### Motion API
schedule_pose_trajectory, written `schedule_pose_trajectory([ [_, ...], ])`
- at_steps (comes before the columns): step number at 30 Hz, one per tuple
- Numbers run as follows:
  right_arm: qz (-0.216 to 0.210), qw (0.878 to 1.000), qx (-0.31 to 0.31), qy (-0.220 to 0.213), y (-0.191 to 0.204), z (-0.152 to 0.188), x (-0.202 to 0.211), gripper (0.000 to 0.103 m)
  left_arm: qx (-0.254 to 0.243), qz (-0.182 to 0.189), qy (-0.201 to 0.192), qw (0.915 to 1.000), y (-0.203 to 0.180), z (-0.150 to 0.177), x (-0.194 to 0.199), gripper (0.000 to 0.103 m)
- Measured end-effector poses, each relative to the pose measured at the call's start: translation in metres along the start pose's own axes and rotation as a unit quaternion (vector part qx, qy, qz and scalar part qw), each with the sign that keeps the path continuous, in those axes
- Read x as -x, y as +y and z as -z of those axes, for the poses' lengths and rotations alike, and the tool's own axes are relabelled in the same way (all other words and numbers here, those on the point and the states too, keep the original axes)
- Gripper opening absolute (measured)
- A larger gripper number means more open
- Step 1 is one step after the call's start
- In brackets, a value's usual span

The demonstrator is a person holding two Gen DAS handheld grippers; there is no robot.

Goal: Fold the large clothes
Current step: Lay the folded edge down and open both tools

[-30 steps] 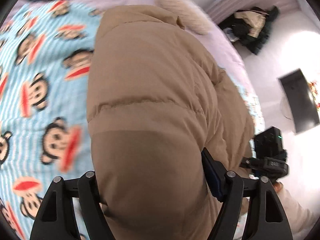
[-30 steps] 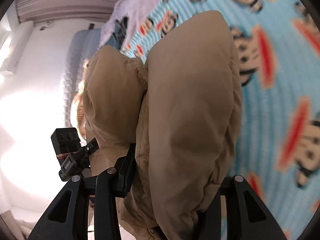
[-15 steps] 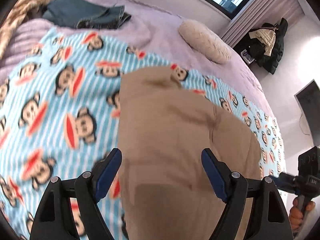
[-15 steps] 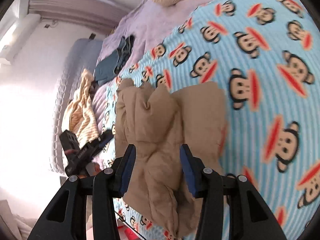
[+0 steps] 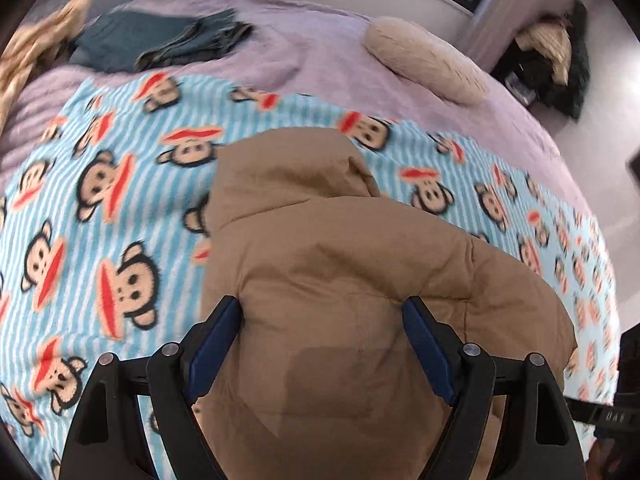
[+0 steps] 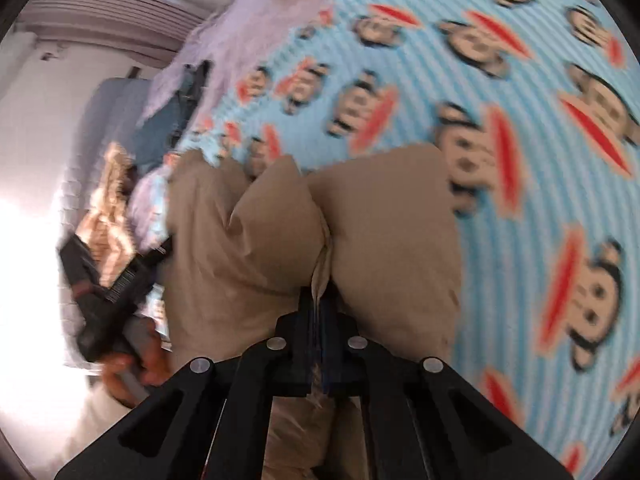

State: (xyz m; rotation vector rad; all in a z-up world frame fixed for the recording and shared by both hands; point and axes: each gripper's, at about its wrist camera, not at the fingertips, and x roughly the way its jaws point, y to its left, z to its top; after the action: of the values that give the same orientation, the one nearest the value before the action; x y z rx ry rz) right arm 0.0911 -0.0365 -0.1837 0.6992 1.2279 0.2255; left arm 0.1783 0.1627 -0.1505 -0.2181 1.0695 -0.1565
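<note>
Two tongs: right (image 6: 318, 312) pinches puffy tan jacket (image 5: 360, 300); left (image 5: 320, 344) gapes wide.

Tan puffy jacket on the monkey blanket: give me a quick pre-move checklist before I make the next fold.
1. Right gripper shut on a pinch of the tan puffy jacket: ok.
2. Left gripper gripping the jacket: not ok; jaws stand wide, blue pads astride the bulk, contact unclear.
3. Jacket lying on the blue striped monkey-print blanket: ok.
4. Jacket apart from the folded dark denim pile and cream fuzzy pillow: ok.
5. Sleeves and hem tucked: cannot tell, hidden.
</note>
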Motion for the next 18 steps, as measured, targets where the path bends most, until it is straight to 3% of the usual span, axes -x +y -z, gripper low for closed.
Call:
schedule_pose_trajectory([
  [4, -0.004, 0.999, -0.035, 0.000, -0.026, 0.023, -0.006, 0.002, -0.046, -0.024, -0.009, 0.9986, -0.026, 0.012, -0.005, 0.086],
  [8, -0.001, 0.999, -0.054, -0.002, -0.026, 0.022, -0.002, 0.002, -0.044, -0.028, -0.004, 0.9986, -0.023, 0.012, -0.003, 0.086],
  [12, 0.050, 0.999, -0.014, -0.012, 0.000, 0.025, 0.026, 0.002, -0.029, -0.014, 0.004, 0.9995, -0.008, 0.009, 0.025, 0.086],
  [18, 0.039, 0.997, 0.048, -0.047, 0.039, 0.054, 0.067, 0.003, -0.048, -0.011, 0.002, 0.9988, 0.023, 0.043, 0.082, 0.086],
])
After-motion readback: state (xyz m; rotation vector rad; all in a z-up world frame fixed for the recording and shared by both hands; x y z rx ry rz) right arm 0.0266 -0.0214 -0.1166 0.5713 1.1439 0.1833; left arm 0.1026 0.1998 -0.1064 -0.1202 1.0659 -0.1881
